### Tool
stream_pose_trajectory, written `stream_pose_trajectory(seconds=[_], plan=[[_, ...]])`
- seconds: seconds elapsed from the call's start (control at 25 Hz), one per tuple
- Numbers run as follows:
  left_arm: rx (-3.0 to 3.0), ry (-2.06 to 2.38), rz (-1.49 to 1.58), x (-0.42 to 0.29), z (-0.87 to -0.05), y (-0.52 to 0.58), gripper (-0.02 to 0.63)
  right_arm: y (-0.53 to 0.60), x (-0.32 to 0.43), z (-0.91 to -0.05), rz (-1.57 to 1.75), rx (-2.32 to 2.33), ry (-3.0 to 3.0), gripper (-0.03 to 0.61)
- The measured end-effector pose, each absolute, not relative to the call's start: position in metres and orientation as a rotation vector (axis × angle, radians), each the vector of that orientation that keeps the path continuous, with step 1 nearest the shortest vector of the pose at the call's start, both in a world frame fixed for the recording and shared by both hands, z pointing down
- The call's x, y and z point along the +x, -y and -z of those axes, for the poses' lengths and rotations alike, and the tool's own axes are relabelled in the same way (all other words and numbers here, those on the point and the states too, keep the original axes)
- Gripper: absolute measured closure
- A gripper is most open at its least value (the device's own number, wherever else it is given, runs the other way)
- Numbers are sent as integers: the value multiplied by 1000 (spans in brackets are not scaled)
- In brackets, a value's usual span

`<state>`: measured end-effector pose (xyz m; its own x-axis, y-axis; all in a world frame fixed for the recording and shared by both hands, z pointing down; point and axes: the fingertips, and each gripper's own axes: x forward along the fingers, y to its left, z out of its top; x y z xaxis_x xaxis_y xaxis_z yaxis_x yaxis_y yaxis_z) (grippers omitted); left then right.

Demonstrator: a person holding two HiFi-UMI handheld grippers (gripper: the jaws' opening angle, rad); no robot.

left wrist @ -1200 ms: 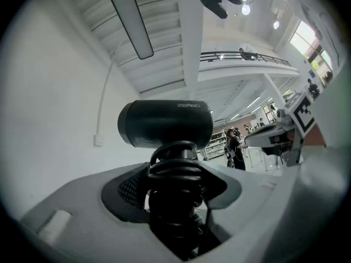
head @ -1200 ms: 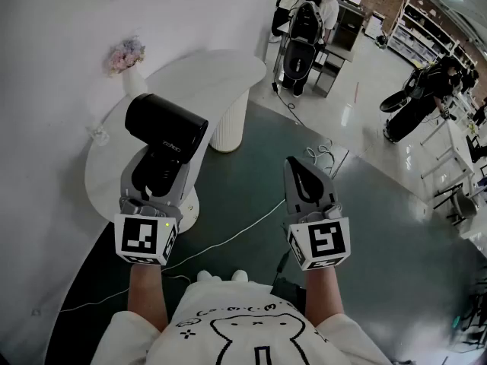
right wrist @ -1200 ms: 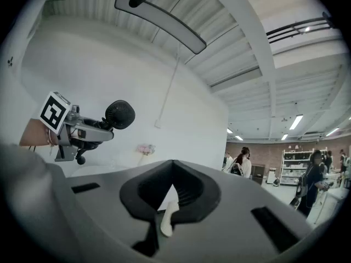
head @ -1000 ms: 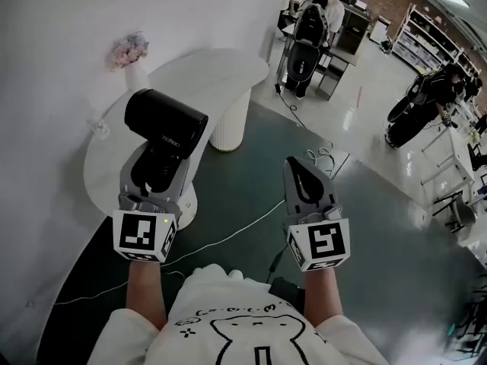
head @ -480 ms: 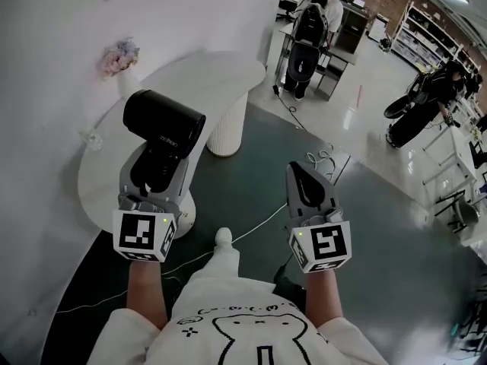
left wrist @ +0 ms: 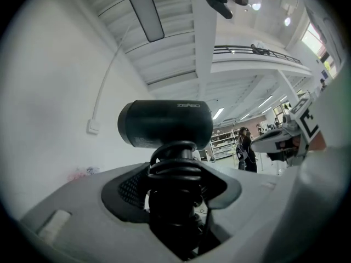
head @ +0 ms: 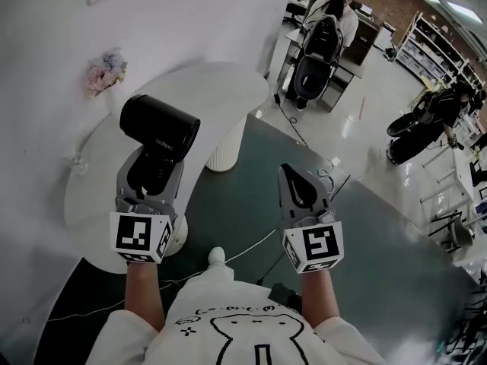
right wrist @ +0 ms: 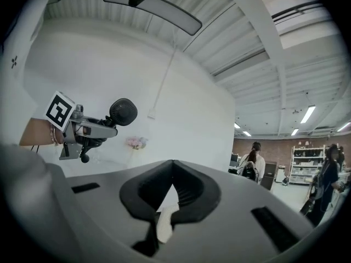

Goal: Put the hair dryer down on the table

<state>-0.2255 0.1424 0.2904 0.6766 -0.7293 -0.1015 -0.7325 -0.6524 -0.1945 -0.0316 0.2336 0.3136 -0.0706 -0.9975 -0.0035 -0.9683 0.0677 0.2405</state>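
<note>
Left claw (head: 154,169) is clamped around the handle of the black hair dryer (head: 160,126), its jaws kept fairly wide by that handle. The dryer's barrel sticks out past the claw tips, above the white worktop (head: 221,78) and not resting on it. Right claw (head: 289,175) is closed, tips together, holding nothing. Pink flowers (head: 103,68) stand on the worktop near the wall

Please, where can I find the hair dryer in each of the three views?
Head view: hair dryer left of centre, seen against the white table.
Left gripper view: hair dryer in the centre, handle between the jaws.
Right gripper view: hair dryer small, upper left.
Shared landmark: the pink flowers by the white wall.
</note>
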Motion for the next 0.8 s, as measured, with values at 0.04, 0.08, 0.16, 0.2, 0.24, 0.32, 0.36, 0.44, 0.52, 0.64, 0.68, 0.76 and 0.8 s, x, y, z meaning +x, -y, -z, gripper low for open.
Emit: stream_pose_trajectory(seconds=[0.04,0.08,0.16,0.2,0.24,0.32,0.36,0.44,0.52,0.64,0.68,0.76,0.8], plan=[[-2674,-1192,-18,-221,-292,-128,354,-219,-27,-314,267,2013,2175,578],[-2677,-1202,-14,-216,-294,-114,354,-204,-21,-315,261,2007,2180,578],[-2679,-1216,-1,-206,-298,-87,354,-172,-7,-318,233,2008,2189,578],[-2679,-1222,6,-203,-299,-73,354,-156,-1,-318,219,2010,2195,578],[-2680,-1228,13,-199,-299,-60,354,-141,4,-318,209,2010,2201,578],[-2686,-1242,20,-195,-298,-35,354,-113,11,-315,197,2004,2211,578],[-2690,-1249,23,-192,-297,-22,355,-100,14,-314,192,1996,2212,578],[-2697,-1258,34,-185,-297,7,354,-69,20,-316,182,1974,2210,578],[-2699,-1264,46,-179,-301,35,354,-39,25,-320,173,1956,2213,578],[-2695,-1268,52,-175,-308,57,354,-13,26,-327,174,1936,2228,578],[-2692,-1269,55,-174,-310,60,354,-8,26,-330,173,1929,2233,578],[-2688,-1279,66,-171,-312,67,354,0,29,-333,170,1910,2245,578],[-2685,-1286,71,-169,-312,71,354,4,32,-334,169,1900,2252,578]])
